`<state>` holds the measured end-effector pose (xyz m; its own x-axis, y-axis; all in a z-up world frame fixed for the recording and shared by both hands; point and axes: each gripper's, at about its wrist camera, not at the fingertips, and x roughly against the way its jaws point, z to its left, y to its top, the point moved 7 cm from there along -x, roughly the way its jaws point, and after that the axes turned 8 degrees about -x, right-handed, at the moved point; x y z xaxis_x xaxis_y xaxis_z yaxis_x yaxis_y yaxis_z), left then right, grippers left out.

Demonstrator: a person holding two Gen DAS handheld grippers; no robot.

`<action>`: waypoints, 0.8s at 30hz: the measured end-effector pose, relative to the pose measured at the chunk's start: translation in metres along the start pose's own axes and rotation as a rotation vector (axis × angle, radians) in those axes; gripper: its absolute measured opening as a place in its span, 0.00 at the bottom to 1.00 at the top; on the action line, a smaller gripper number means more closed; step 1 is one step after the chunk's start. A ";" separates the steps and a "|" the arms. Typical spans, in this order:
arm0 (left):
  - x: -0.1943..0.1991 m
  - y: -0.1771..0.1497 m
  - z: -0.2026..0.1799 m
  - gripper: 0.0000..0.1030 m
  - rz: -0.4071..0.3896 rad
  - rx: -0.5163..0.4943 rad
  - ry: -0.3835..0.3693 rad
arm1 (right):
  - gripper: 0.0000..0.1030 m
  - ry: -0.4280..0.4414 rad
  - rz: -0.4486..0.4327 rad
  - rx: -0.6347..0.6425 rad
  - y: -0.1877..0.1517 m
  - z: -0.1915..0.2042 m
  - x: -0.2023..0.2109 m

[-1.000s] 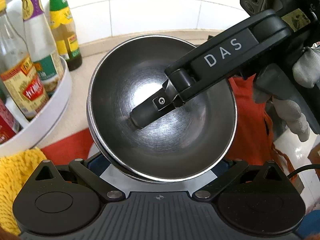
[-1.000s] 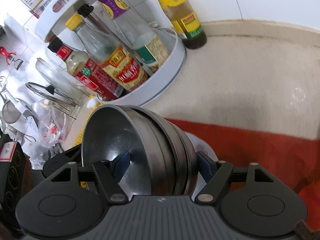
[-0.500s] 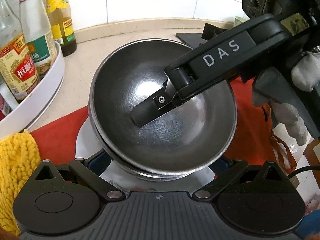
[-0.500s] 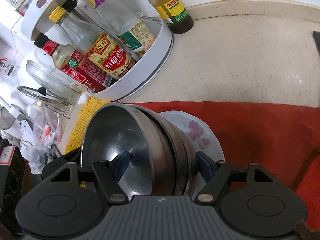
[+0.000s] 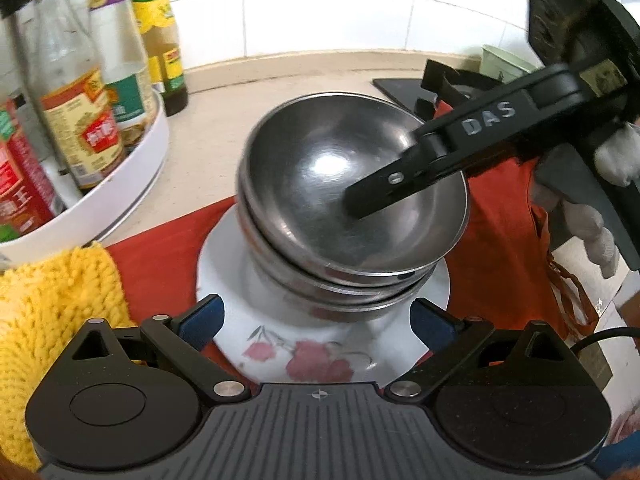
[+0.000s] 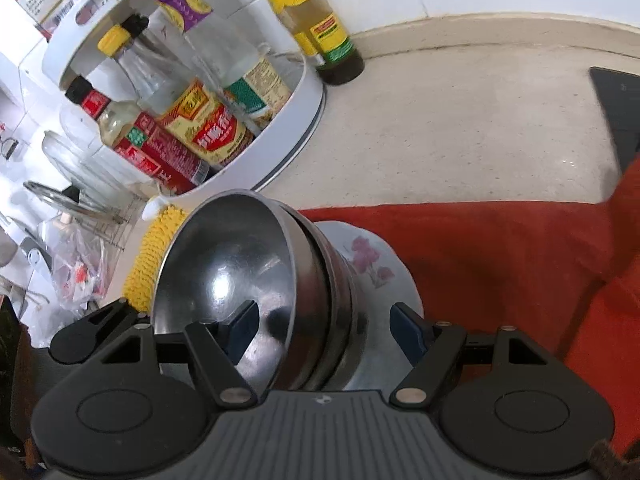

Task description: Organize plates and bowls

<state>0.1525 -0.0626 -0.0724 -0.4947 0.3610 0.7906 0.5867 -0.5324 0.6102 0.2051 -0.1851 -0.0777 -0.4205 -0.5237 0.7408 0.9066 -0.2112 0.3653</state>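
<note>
The stack of 3 nested round stainless-steel bowls (image 5: 352, 216) stands tilted on the white round plate with pink flower print (image 5: 304, 356), which lies on the red cloth (image 6: 500, 256) spread over the beige speckled countertop (image 6: 460, 120).

The right gripper (image 6: 324, 332) straddles the stack's rim: one blue-padded finger (image 6: 240, 330) sits inside the top bowl against its inner wall, the other outside the stack, about half spread. It looks clamped on the bowls' walls, though the outer pad's contact is hard to confirm.

The left gripper (image 5: 316, 320) hangs just in front of the stack, over the plate's near rim, its 2 blue pads wide apart, holding nothing and clear of the bowls.

In the left wrist view a gloved hand (image 5: 600, 208) carries the right gripper. Beside the plate lies a yellow fuzzy cloth (image 5: 52, 304), and behind it a white round turntable rack (image 6: 288, 120) of sauce bottles.
</note>
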 end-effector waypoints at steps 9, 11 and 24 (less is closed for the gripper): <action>0.039 -0.008 0.008 0.98 -0.044 0.101 0.055 | 0.68 -0.035 -0.196 0.041 -0.026 0.021 0.065; 0.047 -0.008 0.007 0.98 -0.053 0.115 0.064 | 0.69 -0.047 -0.245 0.059 -0.039 0.030 0.078; 0.074 -0.023 0.001 0.99 -0.077 0.185 0.131 | 0.74 -0.125 -0.397 0.094 -0.098 0.060 0.118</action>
<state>0.1032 -0.0227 -0.0280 -0.6142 0.2864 0.7354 0.6456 -0.3535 0.6769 0.0642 -0.1767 0.0076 -0.7423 -0.3115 0.5932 0.6691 -0.2972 0.6812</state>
